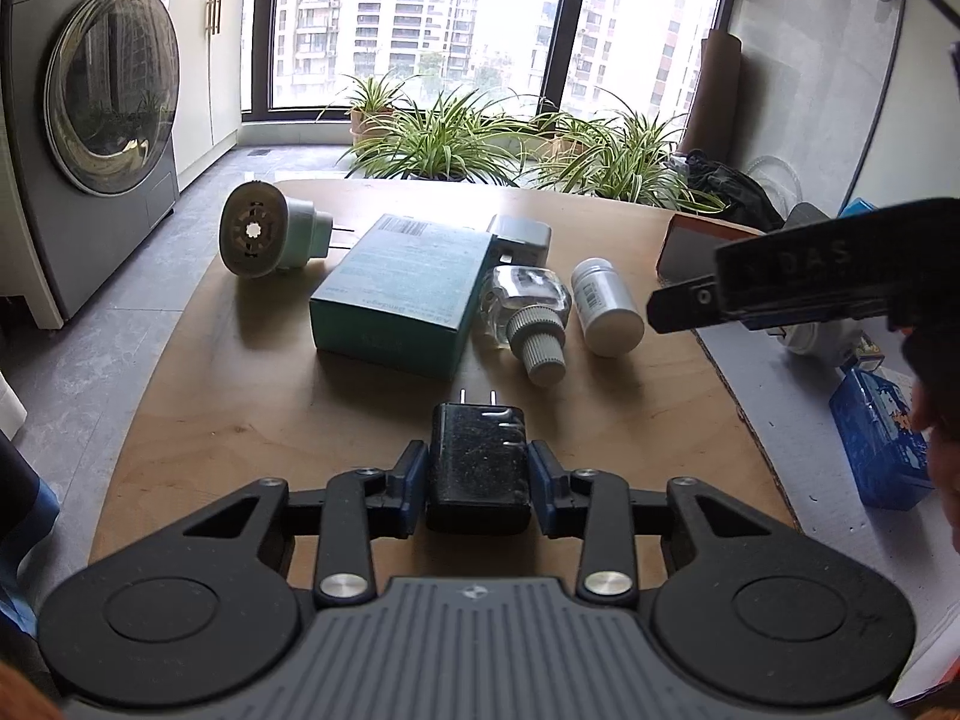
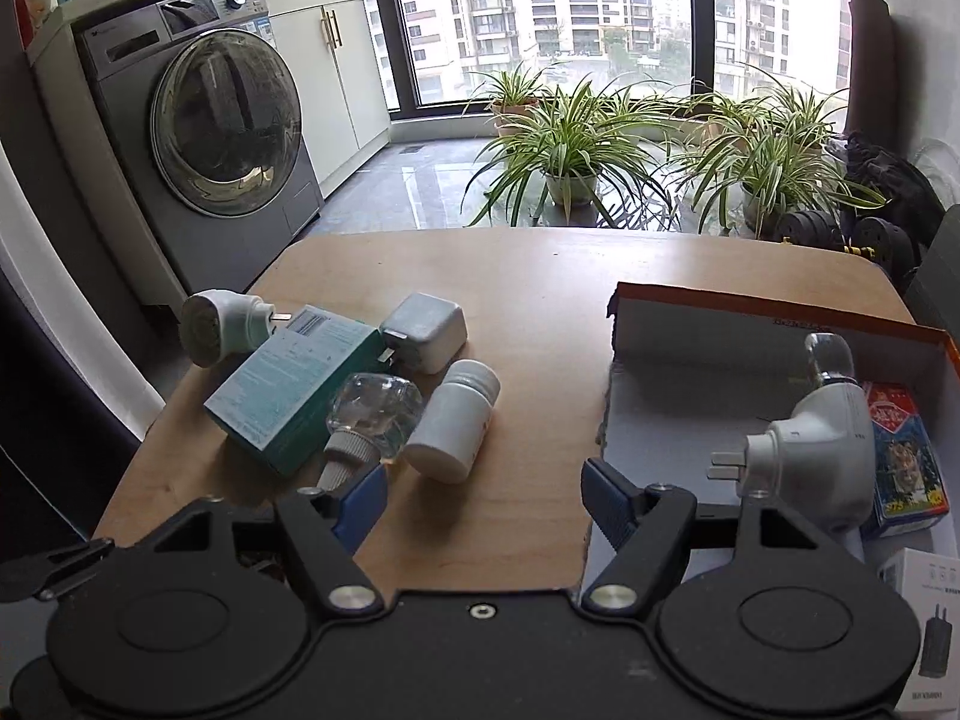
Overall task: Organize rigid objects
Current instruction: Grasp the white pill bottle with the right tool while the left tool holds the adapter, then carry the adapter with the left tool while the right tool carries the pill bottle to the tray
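My left gripper (image 1: pixel 478 474) is shut on a black plug adapter (image 1: pixel 478 456), prongs pointing away, low over the wooden table (image 1: pixel 252 384). Beyond it lie a teal box (image 1: pixel 405 288), a clear glass bottle with a ribbed cap (image 1: pixel 528 312), a white pill bottle (image 1: pixel 605 307), a grey charger cube (image 1: pixel 521 235) and a pale green round plug-in device (image 1: pixel 267 234). My right gripper (image 2: pixel 483 495) stands open over bare table, just in front of the white pill bottle (image 2: pixel 453 420) and beside the orange-rimmed cardboard tray (image 2: pixel 690 420). The tray holds a white plug-in device (image 2: pixel 810 444) and small boxes.
A washing machine (image 1: pixel 90 120) stands at the left, potted plants (image 1: pixel 456 138) behind the table by the window. The right gripper's dark body (image 1: pixel 810 276) and a hand (image 1: pixel 936 420) show at the right of the left wrist view. A blue printed box (image 1: pixel 882 444) lies there.
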